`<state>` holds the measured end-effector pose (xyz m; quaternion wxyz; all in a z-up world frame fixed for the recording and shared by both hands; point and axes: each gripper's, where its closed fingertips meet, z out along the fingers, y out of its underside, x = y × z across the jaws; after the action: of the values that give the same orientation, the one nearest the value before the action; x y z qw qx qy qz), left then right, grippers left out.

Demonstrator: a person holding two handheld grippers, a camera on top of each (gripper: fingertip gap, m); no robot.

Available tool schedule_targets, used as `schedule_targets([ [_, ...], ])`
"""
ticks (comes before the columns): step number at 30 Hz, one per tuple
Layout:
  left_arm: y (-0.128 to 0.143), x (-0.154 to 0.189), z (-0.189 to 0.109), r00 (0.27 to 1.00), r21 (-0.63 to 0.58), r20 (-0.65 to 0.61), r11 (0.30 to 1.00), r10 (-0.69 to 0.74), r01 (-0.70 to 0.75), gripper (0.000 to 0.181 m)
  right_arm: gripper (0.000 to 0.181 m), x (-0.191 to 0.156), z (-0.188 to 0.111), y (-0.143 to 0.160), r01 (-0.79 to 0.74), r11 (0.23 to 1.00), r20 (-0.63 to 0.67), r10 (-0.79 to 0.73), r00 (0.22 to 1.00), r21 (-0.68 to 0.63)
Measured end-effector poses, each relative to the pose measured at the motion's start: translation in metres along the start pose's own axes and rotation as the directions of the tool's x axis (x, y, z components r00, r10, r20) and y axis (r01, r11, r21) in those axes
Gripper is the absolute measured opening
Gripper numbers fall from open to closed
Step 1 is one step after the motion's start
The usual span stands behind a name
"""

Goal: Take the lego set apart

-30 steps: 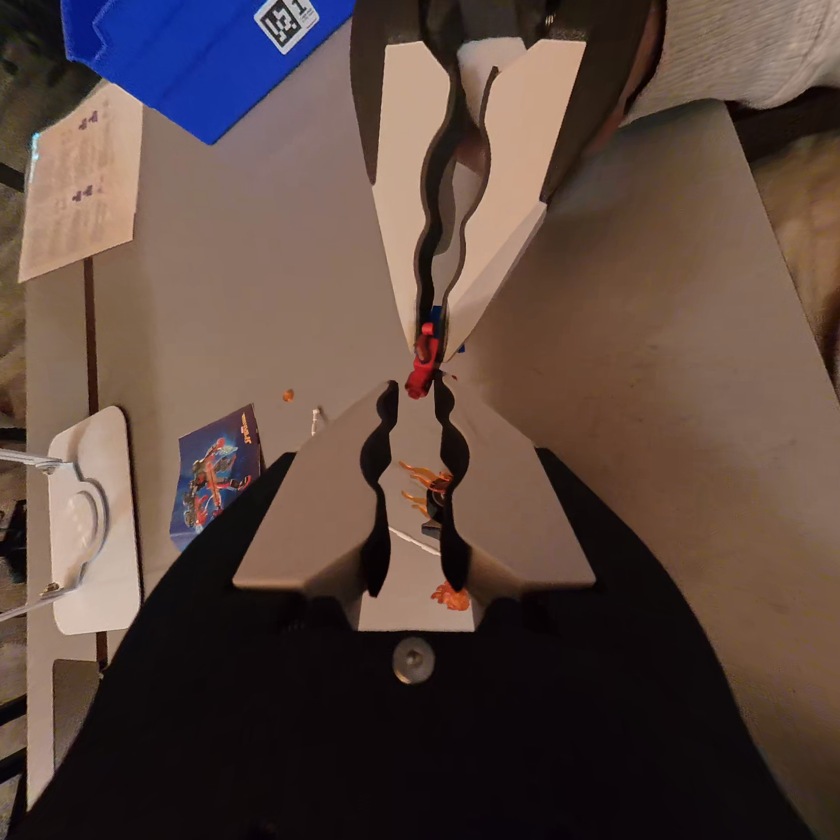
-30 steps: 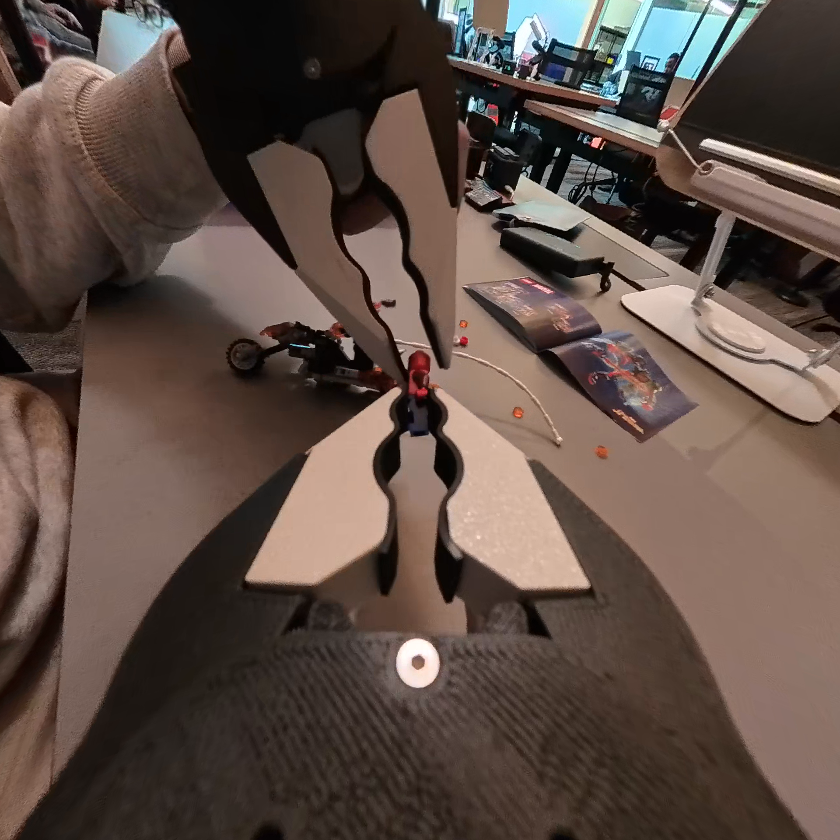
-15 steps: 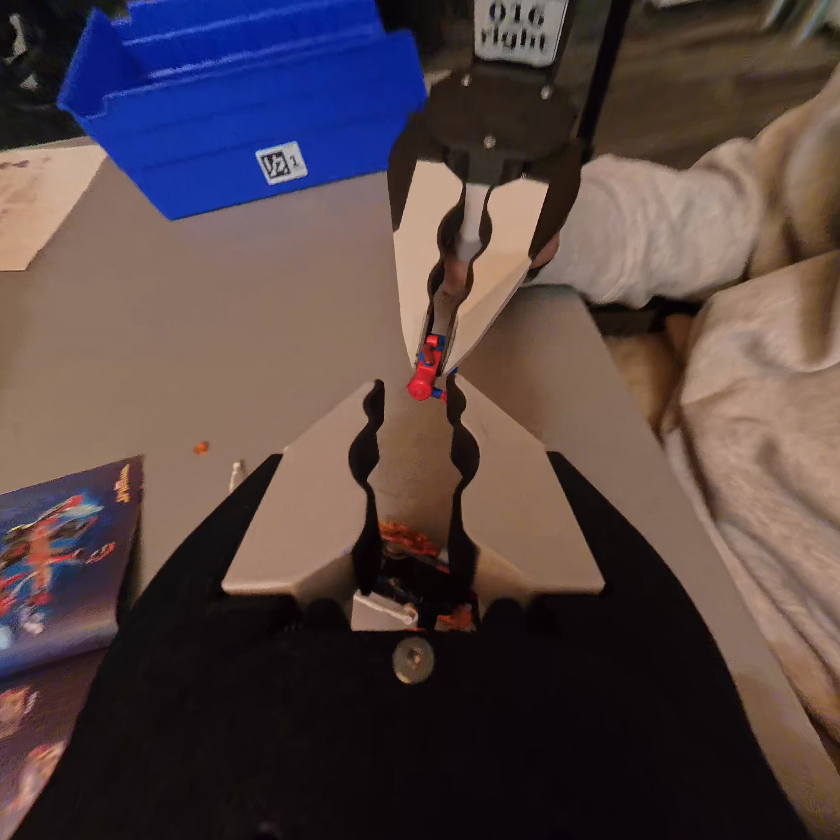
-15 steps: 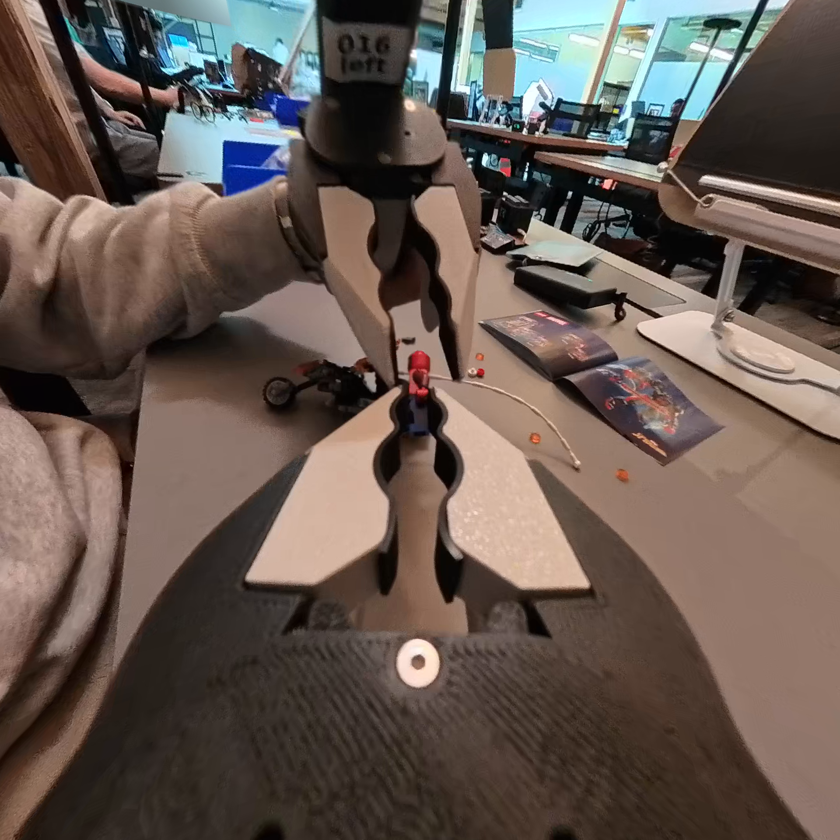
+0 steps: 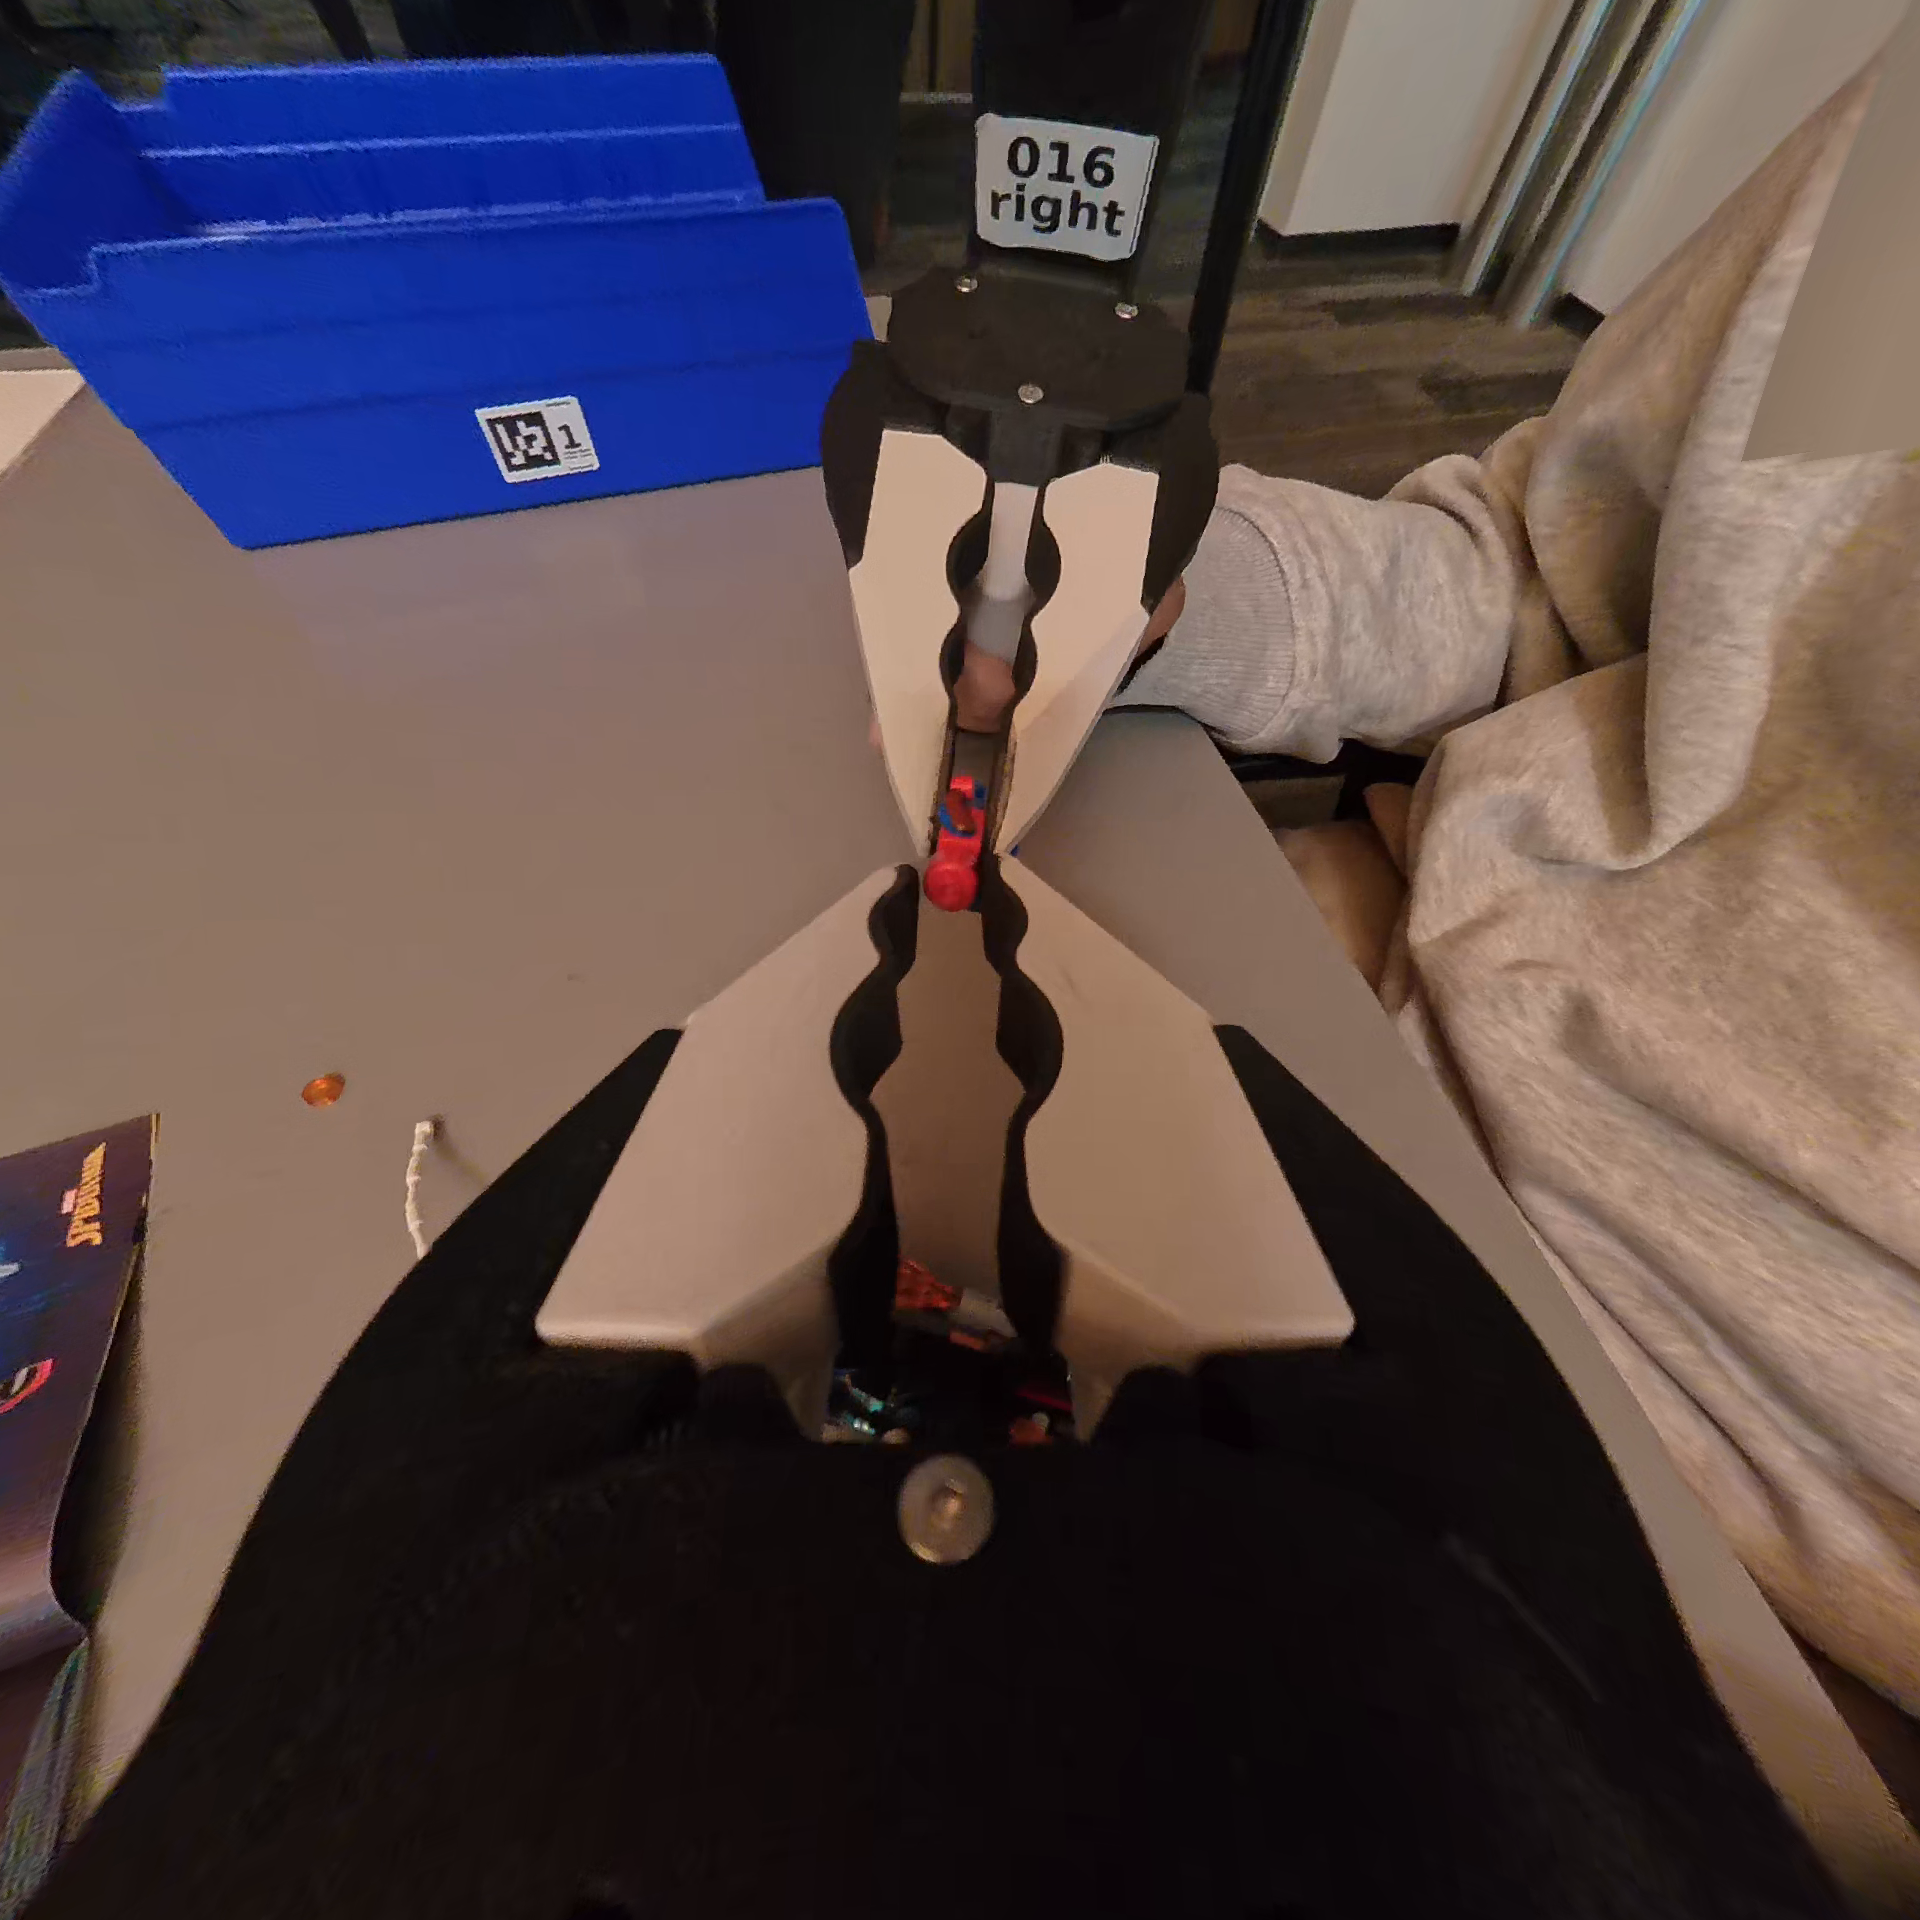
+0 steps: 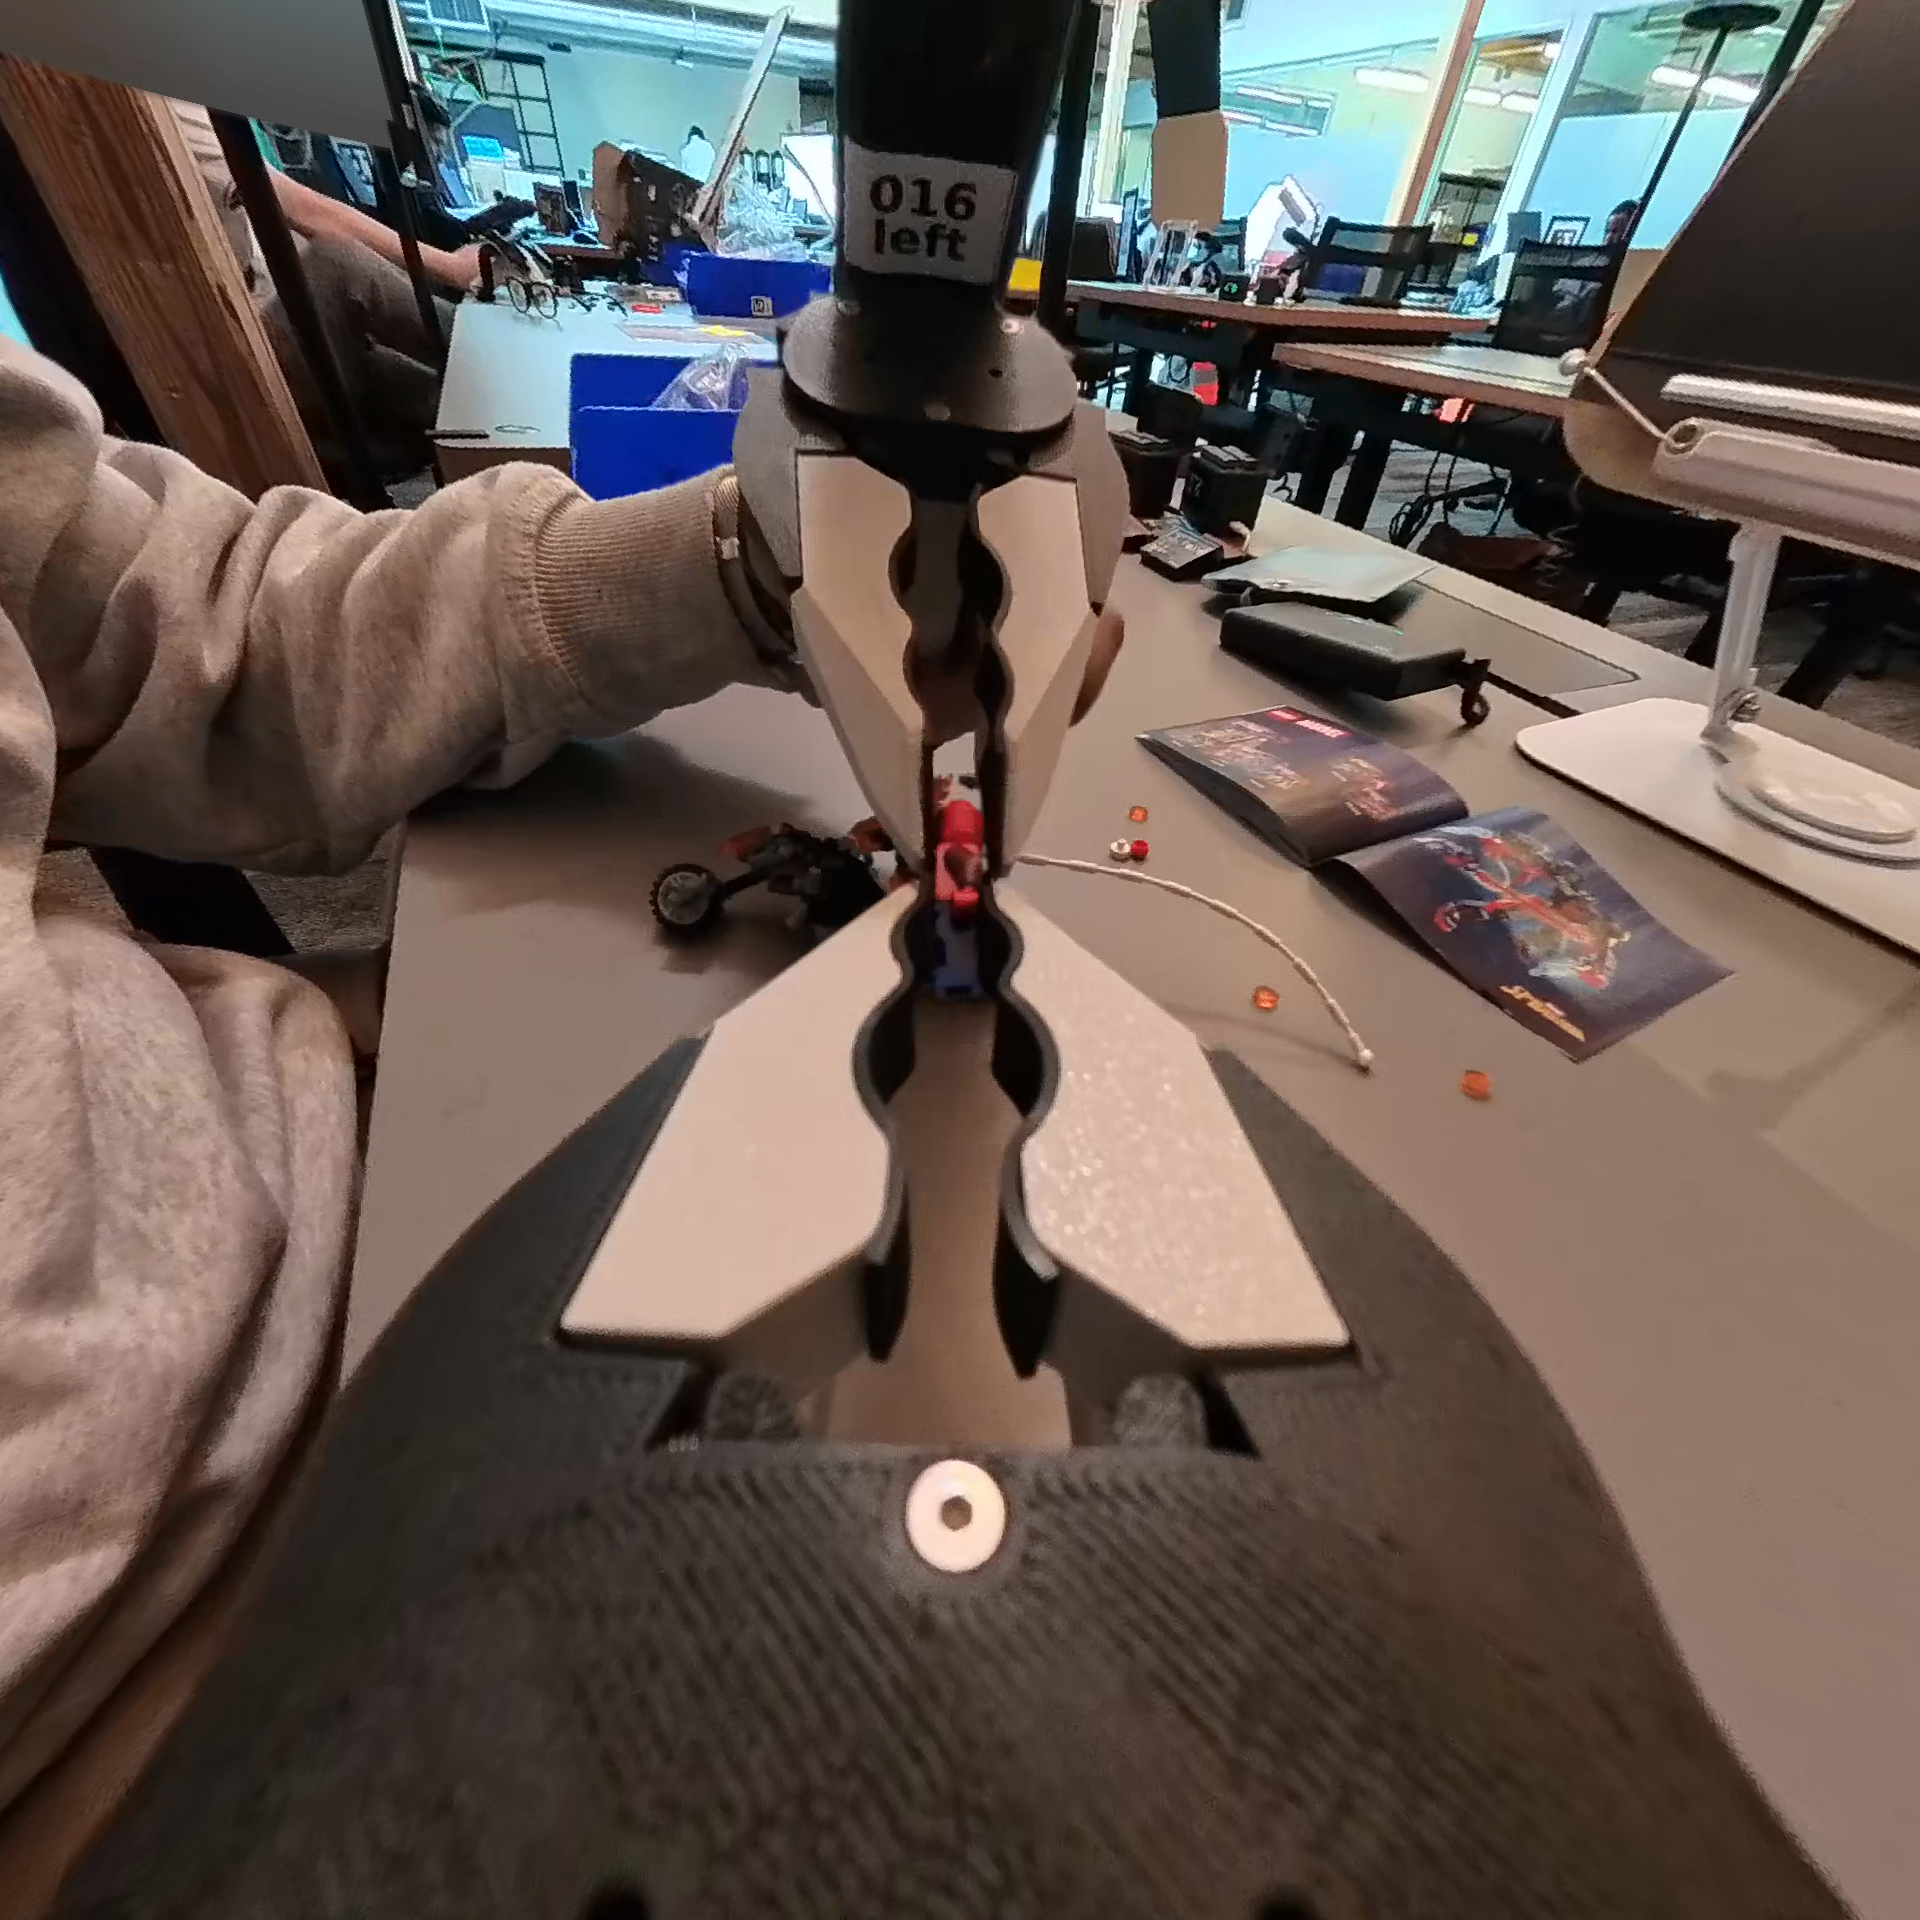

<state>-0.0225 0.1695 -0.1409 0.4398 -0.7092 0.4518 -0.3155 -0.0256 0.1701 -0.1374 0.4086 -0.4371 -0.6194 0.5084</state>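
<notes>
A red and blue minifigure (image 6: pixel 958 868) hangs between the two grippers, which face each other tip to tip above the grey table (image 6: pixel 1558 1299). My right gripper (image 6: pixel 951 899) is shut on its blue legs and lower body. My left gripper (image 5: pixel 948 883) has its jaws drawn in around the red head (image 5: pixel 948 885). In the right wrist view the left gripper (image 6: pixel 961 857) comes in from the far side. In the left wrist view the right gripper (image 5: pixel 964 831) does the same. A small black lego motorcycle (image 6: pixel 769 883) stands on the table below them.
A blue bin (image 5: pixel 416 312) stands at the table's far end. An open booklet (image 6: pixel 1455 862), a white string (image 6: pixel 1247 935), loose orange studs (image 6: pixel 1264 997), a white lamp base (image 6: pixel 1714 769) and a black box (image 6: pixel 1340 649) lie to the right. The person's sleeves flank the grippers. The grippers are tip to tip, or close to it.
Both grippers swung from pointing down at the table to level, still tip to tip. My left jaws widened, then narrowed around the minifigure's head. The right grip is unchanged.
</notes>
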Motion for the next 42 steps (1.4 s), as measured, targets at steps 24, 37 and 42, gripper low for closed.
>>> schedule_targets([
  [24,-0.014,-0.001,-0.006,0.995,0.099,-0.055,0.991,-0.088,0.093,0.011,0.02,0.004,0.0,-0.016,-0.13,0.984,0.043,0.125,0.991,0.125],
  [37,-0.05,0.0,-0.001,0.997,0.259,0.029,0.964,-0.066,0.056,0.01,0.005,0.006,-0.021,-0.043,-0.28,0.918,0.156,0.245,0.957,0.28],
  [42,-0.059,0.005,0.001,0.992,0.294,-0.002,0.948,-0.125,0.12,0.009,0.005,0.003,-0.029,-0.048,-0.367,0.89,0.247,0.305,0.92,0.269],
])
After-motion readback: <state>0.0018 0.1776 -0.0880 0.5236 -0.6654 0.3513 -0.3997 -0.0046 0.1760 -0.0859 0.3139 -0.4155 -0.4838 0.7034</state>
